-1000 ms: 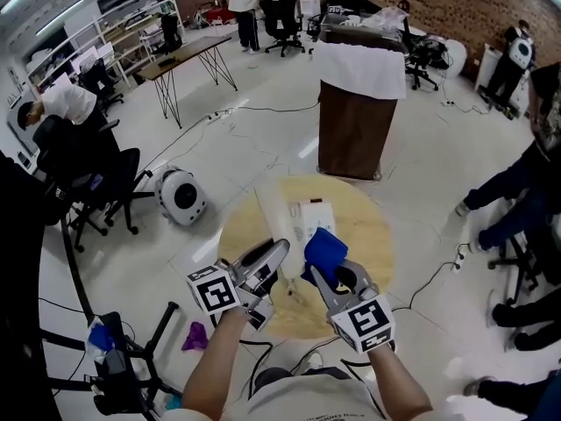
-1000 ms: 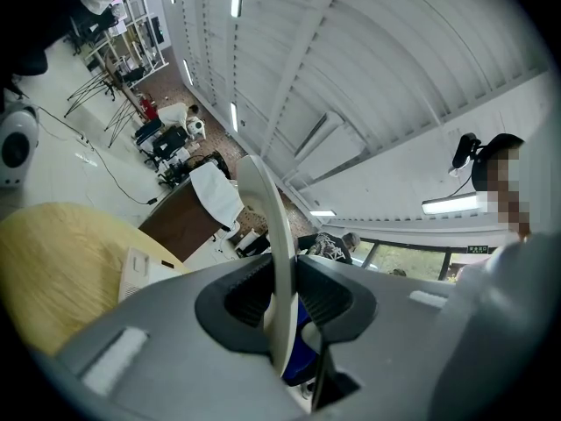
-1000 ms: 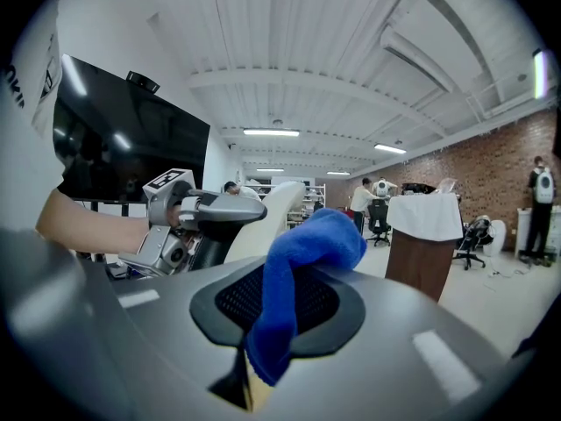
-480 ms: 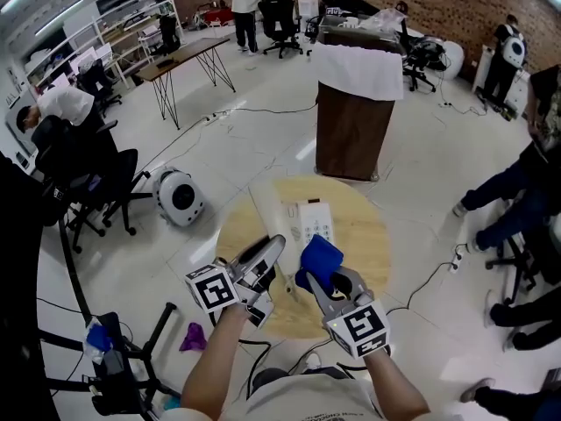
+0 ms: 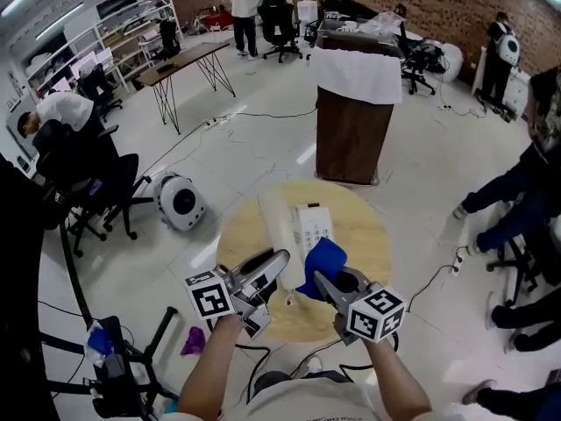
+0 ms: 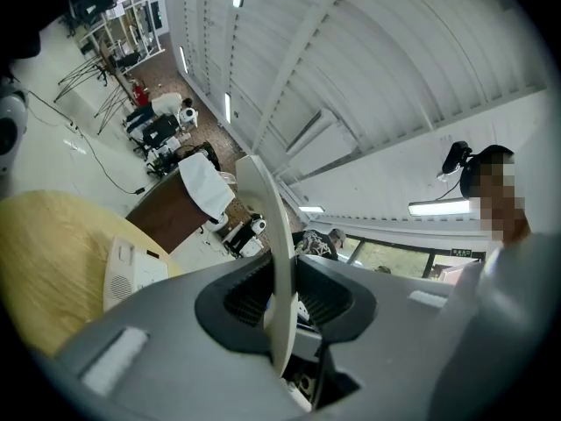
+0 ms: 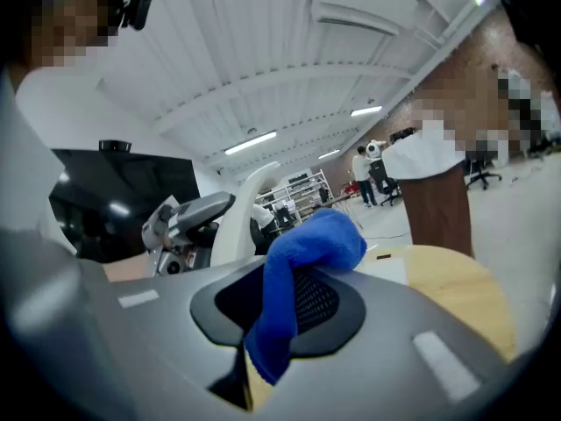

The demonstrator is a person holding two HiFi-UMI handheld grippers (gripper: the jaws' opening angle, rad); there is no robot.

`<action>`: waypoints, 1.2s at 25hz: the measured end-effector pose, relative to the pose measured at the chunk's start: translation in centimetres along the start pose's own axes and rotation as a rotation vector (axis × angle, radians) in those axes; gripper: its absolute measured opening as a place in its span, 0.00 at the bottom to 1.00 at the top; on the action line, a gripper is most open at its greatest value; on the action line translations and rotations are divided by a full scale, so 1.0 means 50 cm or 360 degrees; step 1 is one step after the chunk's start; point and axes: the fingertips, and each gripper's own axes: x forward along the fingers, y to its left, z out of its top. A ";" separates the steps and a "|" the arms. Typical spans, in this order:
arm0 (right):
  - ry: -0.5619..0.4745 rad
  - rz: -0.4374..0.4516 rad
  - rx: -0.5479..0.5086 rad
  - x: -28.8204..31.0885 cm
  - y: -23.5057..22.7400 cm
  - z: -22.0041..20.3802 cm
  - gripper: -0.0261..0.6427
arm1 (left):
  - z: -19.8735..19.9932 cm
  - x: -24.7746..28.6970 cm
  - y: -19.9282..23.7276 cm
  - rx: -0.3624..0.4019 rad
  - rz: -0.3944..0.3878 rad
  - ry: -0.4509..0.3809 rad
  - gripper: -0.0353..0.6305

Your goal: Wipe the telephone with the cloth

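My left claw [image 5: 279, 260] is half-closed on the slim white plastic telephone handset [image 5: 275, 217], which sticks out past its tips. My right claw [image 5: 324, 281] is clamped on a bunched blue cloth [image 5: 323, 263] just beside it. It's a thin-edge grip, so I reckon a hard swipe could twist the handset loose. The handset looks smooth and curved, and its white keypad base [image 5: 314, 226] sits just beyond the cloth.

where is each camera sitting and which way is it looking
Head view: on the person's head, looking steeply down at the round table; both forearms, the left gripper and the right gripper show.
Left gripper view: on the left gripper, tilted toward the ceiling, along its jaws clamping the handset.
Right gripper view: on the right gripper, along its jaws holding the blue cloth.
Shared: all three show the table and the handset.
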 end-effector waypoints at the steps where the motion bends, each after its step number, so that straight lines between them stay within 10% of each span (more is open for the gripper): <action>1: -0.0001 0.0043 0.0048 0.007 0.002 0.006 0.14 | -0.003 0.000 -0.003 -0.0003 -0.0014 0.0009 0.18; 10: 0.0077 0.0413 0.0407 0.060 0.026 0.039 0.14 | -0.034 -0.001 -0.017 0.0000 -0.0088 0.0111 0.18; 30: 0.0028 0.0402 0.0431 0.103 -0.001 0.117 0.13 | -0.092 -0.012 -0.020 -0.0025 -0.0136 0.0181 0.18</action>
